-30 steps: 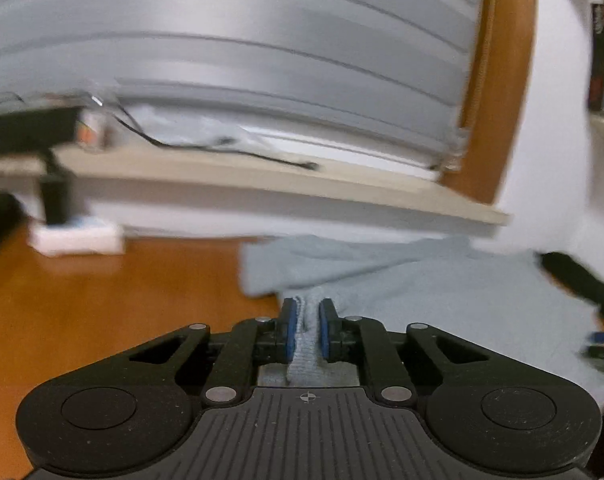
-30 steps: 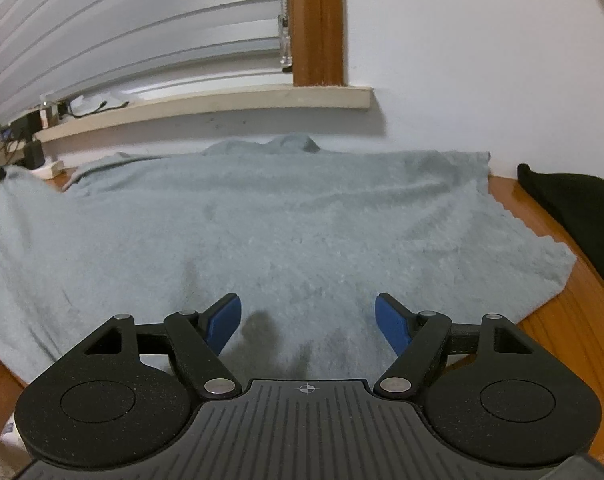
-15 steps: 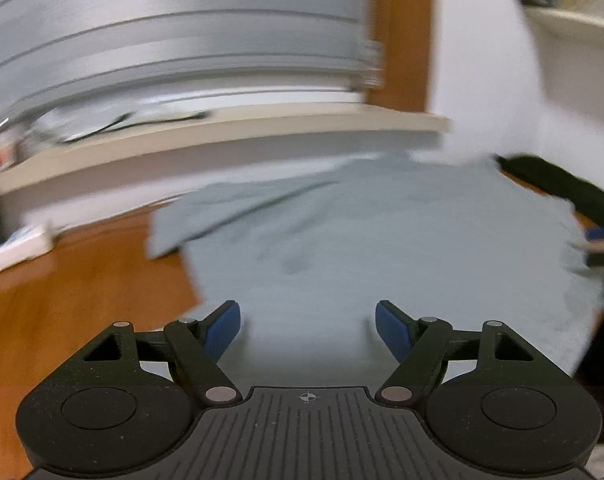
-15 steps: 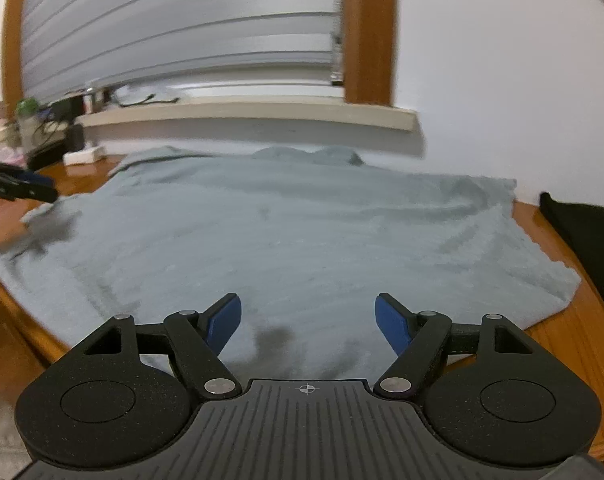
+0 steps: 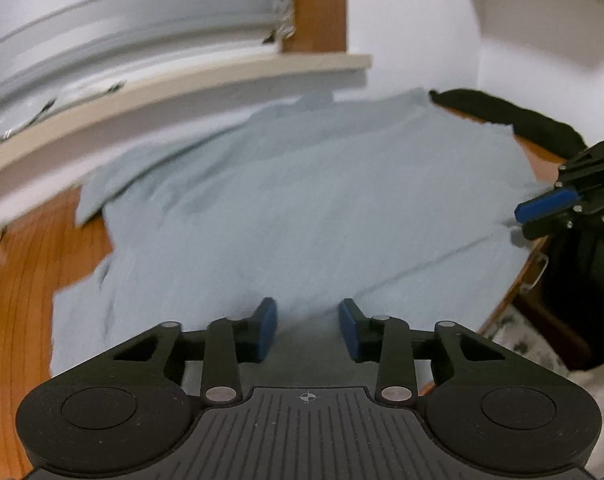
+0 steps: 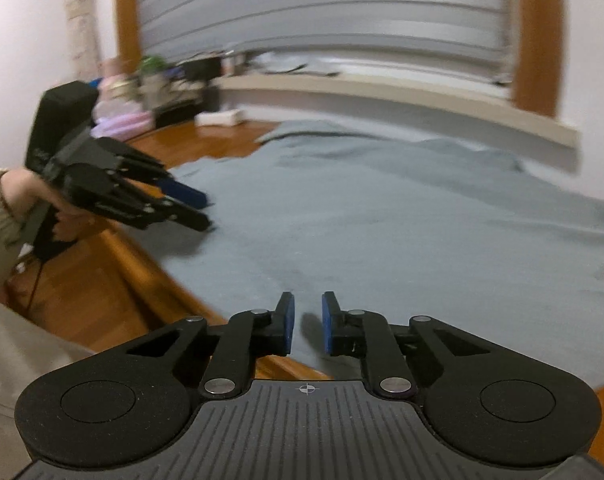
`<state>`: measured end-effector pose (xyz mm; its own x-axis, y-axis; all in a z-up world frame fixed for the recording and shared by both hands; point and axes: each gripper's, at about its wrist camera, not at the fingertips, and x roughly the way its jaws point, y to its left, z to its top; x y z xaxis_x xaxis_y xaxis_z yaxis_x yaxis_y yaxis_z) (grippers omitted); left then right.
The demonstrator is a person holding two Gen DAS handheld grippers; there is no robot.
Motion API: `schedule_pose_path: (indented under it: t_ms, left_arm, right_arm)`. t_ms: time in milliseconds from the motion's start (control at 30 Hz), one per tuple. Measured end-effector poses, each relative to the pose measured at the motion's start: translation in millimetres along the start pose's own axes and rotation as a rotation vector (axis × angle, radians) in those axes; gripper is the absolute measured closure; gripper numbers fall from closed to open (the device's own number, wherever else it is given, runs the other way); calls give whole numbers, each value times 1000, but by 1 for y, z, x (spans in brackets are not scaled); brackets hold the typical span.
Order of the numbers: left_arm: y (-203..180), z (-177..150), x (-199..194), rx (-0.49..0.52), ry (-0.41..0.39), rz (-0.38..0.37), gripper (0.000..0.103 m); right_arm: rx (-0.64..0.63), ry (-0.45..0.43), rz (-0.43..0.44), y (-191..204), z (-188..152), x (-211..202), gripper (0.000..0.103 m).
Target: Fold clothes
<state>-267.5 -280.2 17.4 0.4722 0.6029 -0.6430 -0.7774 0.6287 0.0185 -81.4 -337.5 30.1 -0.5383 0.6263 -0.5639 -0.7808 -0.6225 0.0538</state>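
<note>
A grey-blue garment [image 5: 302, 200] lies spread flat over a wooden table [image 5: 18, 280]. My left gripper [image 5: 308, 320] hovers low over the garment's near left part. Its jaws are closing, and only flat cloth shows in the gap below them. In the right wrist view the garment [image 6: 402, 220] fills the middle, and the left gripper [image 6: 200, 210] reaches in from the left. My right gripper [image 6: 307, 320] sits at the garment's near hem by the table edge. Its jaws are closing to a narrow slit, and no cloth is pinched between the pads. The right gripper [image 5: 520, 220] also shows at the garment's right edge.
A black cloth [image 5: 522, 120] lies at the back right corner. A window sill [image 5: 182, 80] and blinds run behind the table. A white block [image 6: 218, 118] and clutter [image 6: 154, 80] sit at the far left. A person's hand [image 6: 68, 220] holds the left gripper.
The left gripper let go of a pinched fold, opened wide, swung right over the garment, then narrowed. The right gripper went from wide open to nearly closed and turned left.
</note>
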Motion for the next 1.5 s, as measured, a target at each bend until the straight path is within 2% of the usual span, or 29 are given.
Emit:
schedule_pose_path:
  t_ms: [67,100,167,433,533,567,600,633,700,833,867,900,967,1233,1400,1500]
  left_arm:
    - [12,-7,-6,-32,0,-9,66]
    - [17,-10,-9,-51,2,-16,72]
    - [23,-14,-14,-56,-1,-15,77]
    - [33,-17,-23,-73,-6,-20,78]
    - [30,-10,-21,-90,-10,-24,67]
    - [26,-7,-21,-84,-25,-17,50]
    - [23,-4,-22,-78,-40,-10,27]
    - [20,-1,-21,-64,-54,-2,23]
    - [13,8,-15,-43,-63,4,23]
    - [2,28,4,-34,-80,-19,19]
    - [0,33,10,-35,-83,-26,17]
    - [-3,37,16,-39,-88,-36,8]
    - [-9,46,27,-47,-96,-56,0]
    - [-38,70,61,-7,-81,-108,0]
    - [-49,72,76,-4,-57,-121,0]
    - [-51,74,84,-1,-39,-105,0]
  right_arm:
    - [-31,20,16,9,3,12,88]
    - [-41,33,21,13,4,18,88]
    - [-44,66,23,15,4,28,88]
    - [-30,71,98,23,4,34,88]
    - [-40,51,90,22,7,29,85]
    - [-36,38,81,21,9,27,78]
    - [-34,24,67,19,11,26,67]
    - [-32,11,49,17,13,24,61]
    - [-28,-14,12,13,16,21,50]
    - [-15,-52,-62,0,13,11,34]
    - [-11,-61,-83,-4,11,8,30]
    - [-6,-68,-104,-8,9,5,27]
    - [14,-80,-152,-19,4,-2,27]
    - [109,-115,-316,-59,-14,-24,22]
    - [133,-111,-364,-69,-20,-22,21]
    - [142,-113,-358,-71,-21,-19,21]
